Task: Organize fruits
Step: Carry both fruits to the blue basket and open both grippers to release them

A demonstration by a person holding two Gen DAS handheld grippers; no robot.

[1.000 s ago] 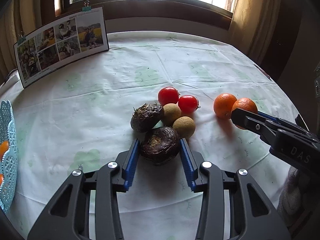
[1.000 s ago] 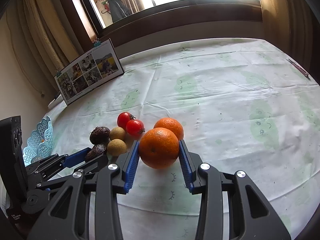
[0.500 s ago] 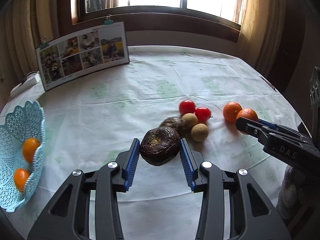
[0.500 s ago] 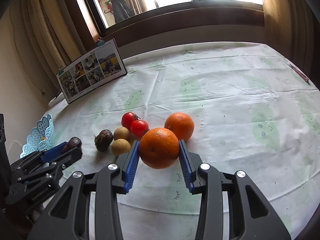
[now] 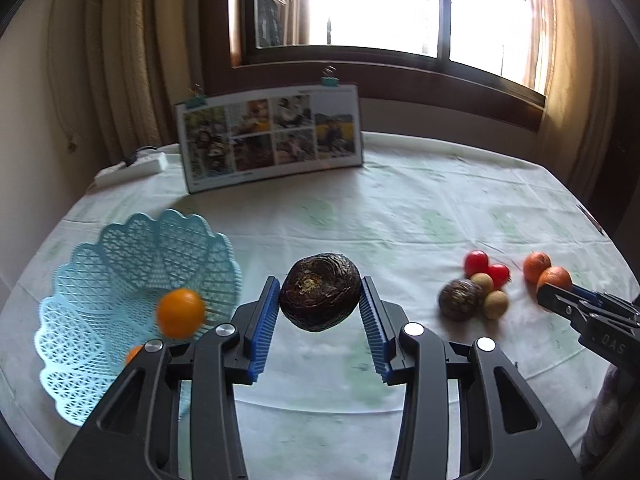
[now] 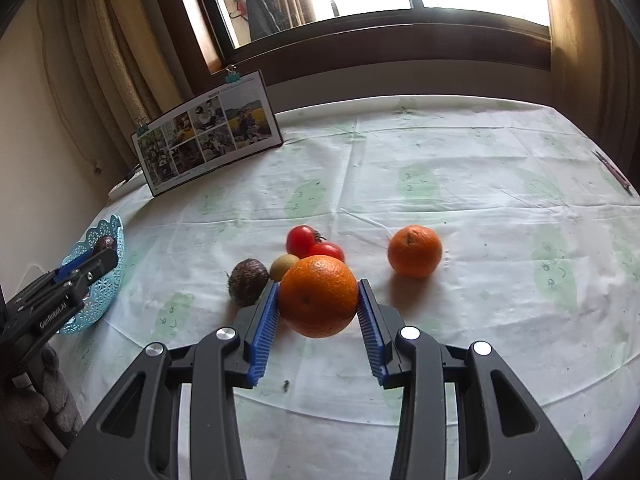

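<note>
Orange (image 6: 318,296) between right tool (image 6: 318,314) pads

We are seeing a dark fruit (image 5: 319,297) with rough, wrinkly, matt skin sitting between the ribbed blue rubbery-looking pads (image 5: 264,322) of the left gripper (image 5: 319,326). Its arms are looking like matt black plastic with shiny silver metal bolts (image 5: 225,329). To its left, a light blue basket (image 5: 120,280) is showing holey plastic lace. Between the right gripper (image 6: 318,330) pads, an orange (image 6: 318,295) is showing bumpy, slightly shiny peel. Just ahead of it, two tomatoes (image 6: 302,240) are gleaming smooth and glossy. Under both grippers, the tablecloth (image 6: 460,184) is looking like soft, creased, matt cloth. Far ahead, a photo board (image 5: 272,136) is looking like smooth paper.
</note>
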